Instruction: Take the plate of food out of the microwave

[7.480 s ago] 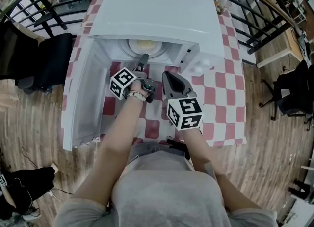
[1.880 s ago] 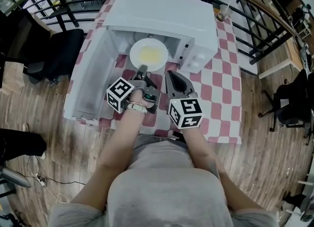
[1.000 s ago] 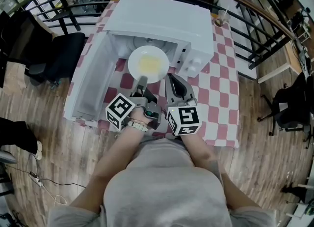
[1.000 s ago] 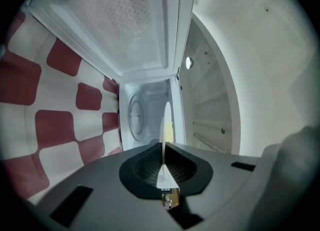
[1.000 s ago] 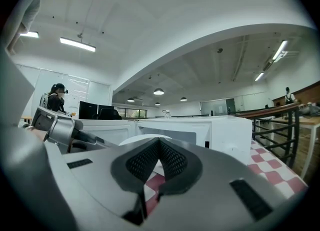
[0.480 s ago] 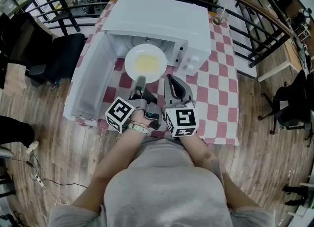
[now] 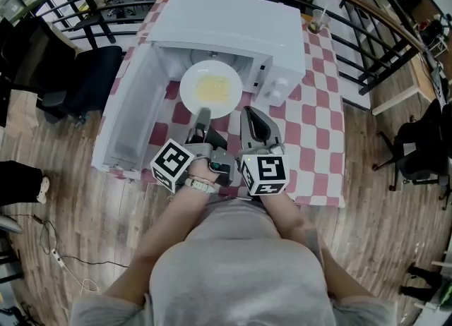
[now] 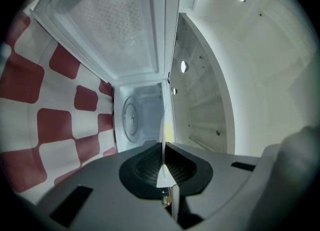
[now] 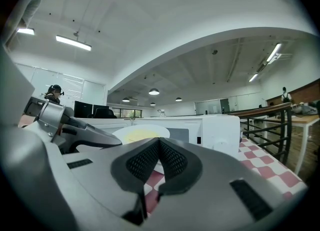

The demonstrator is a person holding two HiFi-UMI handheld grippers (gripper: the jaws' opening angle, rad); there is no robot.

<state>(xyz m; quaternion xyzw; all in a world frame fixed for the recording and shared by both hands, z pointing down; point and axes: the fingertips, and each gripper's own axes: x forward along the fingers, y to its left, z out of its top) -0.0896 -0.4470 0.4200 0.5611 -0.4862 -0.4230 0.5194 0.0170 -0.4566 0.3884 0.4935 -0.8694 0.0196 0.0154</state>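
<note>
Left tongs (image 7: 203,114) are clamping tight on the near rim of the plate (image 7: 210,89), pads pressed against it from either side. In the left gripper view those tongs (image 8: 163,167) are pinching the plate (image 8: 163,140) edge-on, so it is showing only as a thin white line running away from the pads. Right tongs (image 7: 247,111) are sitting closed with nothing between them, just beside the plate's near right rim. In the right gripper view those tongs (image 9: 159,147) are pointing level past the plate (image 9: 140,134), which is showing ahead and slightly left of them.

The plate is hanging level at the mouth of the white microwave (image 7: 226,25), over the red-and-white checked cloth (image 7: 318,127) covering the worktop, with the open door (image 7: 131,113) standing off to its left. It is looking round, white and shallow, and is carrying a flat pale yellow patch of food (image 7: 212,89) at its centre.
</note>
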